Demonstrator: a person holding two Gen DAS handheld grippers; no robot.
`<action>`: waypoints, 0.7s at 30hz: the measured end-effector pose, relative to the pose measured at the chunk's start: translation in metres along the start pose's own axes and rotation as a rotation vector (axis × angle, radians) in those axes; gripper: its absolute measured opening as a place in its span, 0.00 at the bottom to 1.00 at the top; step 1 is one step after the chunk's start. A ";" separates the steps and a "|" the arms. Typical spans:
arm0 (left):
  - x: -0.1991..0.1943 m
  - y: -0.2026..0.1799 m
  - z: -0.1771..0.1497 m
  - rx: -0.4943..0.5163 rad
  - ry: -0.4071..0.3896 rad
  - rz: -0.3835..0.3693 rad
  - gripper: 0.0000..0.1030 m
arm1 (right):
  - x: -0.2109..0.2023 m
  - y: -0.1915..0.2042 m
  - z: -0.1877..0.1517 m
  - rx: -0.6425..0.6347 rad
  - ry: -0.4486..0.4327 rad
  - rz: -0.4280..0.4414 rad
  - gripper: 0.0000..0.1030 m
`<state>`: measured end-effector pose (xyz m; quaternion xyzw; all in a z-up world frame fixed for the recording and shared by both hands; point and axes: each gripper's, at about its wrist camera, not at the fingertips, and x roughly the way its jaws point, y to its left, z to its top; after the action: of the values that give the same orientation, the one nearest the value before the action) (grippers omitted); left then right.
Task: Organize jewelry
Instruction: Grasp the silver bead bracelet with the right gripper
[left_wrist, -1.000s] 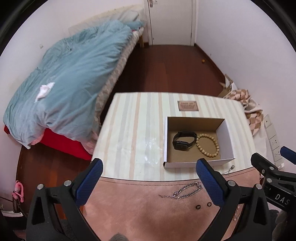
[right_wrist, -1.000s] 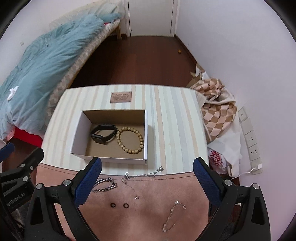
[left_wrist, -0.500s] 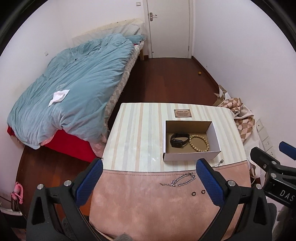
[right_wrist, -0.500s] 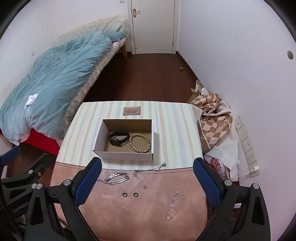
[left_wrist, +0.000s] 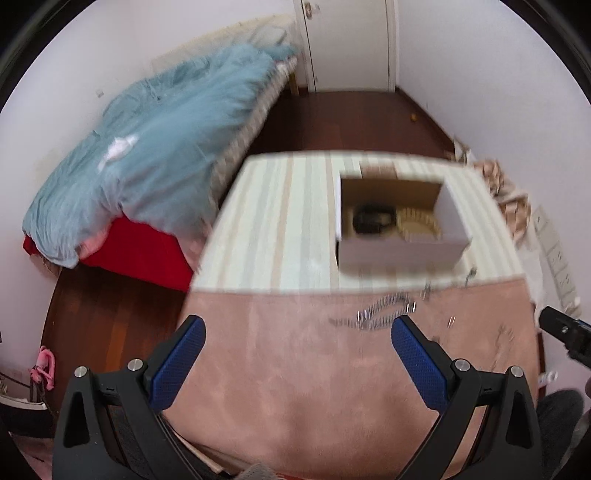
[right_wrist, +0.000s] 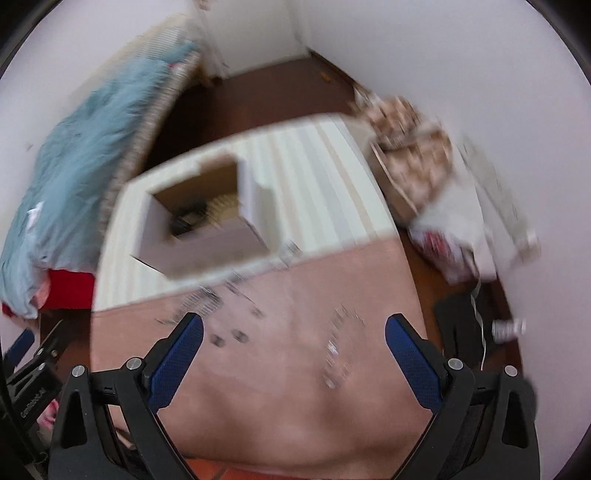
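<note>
Both views are motion-blurred. An open white cardboard box (left_wrist: 402, 254) (right_wrist: 207, 251) stands on the striped table and holds a black watch (left_wrist: 371, 219) and a wooden bead bracelet (left_wrist: 419, 221). On the pink mat (left_wrist: 295, 369) (right_wrist: 295, 387) lie a silver chain bracelet (left_wrist: 376, 314) (right_wrist: 203, 301), two small dark rings (right_wrist: 229, 338) and a thin chain (right_wrist: 336, 354). My left gripper (left_wrist: 297, 343) is open and empty above the mat. My right gripper (right_wrist: 293, 343) is open and empty above the mat, with the thin chain between its fingers' lines.
A bed with a blue duvet (left_wrist: 147, 166) stands left of the table. A checkered cloth (right_wrist: 410, 155) and bags lie by the right wall. A door (left_wrist: 347, 44) is at the far end. The other gripper shows at each view's edge (left_wrist: 565, 332).
Both grippers have dropped lower and closer to the mat. The right view has tilted and swung. Nothing on the table has moved.
</note>
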<state>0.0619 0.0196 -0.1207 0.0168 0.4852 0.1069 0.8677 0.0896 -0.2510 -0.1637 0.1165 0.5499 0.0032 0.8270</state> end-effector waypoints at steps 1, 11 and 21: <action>0.009 -0.004 -0.006 0.007 0.023 -0.001 1.00 | 0.013 -0.012 -0.008 0.020 0.029 -0.010 0.97; 0.071 -0.028 -0.053 0.037 0.198 0.019 1.00 | 0.077 -0.040 -0.057 0.051 0.118 -0.037 0.68; 0.083 -0.028 -0.056 0.061 0.217 0.031 1.00 | 0.087 -0.002 -0.073 -0.124 0.042 -0.149 0.07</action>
<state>0.0617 0.0047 -0.2234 0.0389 0.5790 0.1069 0.8073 0.0578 -0.2275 -0.2703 0.0238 0.5732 -0.0219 0.8188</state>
